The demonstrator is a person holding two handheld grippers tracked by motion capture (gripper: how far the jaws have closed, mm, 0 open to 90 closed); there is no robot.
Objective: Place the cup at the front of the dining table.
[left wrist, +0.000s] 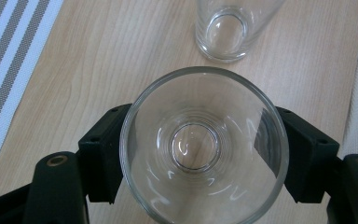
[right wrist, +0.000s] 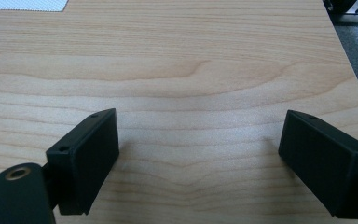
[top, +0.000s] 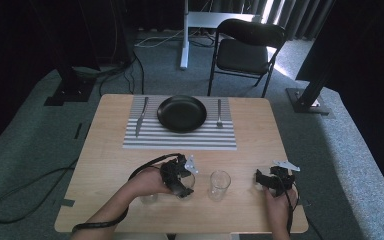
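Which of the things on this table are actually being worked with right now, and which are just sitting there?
In use:
- left gripper, jaws closed on the near glass
- second glass, standing just beside it, likely next

Lying about:
- black plate, knife and fork on the striped placemat
- right gripper, open over bare table
- folding chair behind

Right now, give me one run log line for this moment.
left gripper: shut on glass | right gripper: open, over bare table | second glass: upright, untouched

grey carpet (top: 330,140), black folding chair (top: 247,50), dark curtains (top: 25,35)
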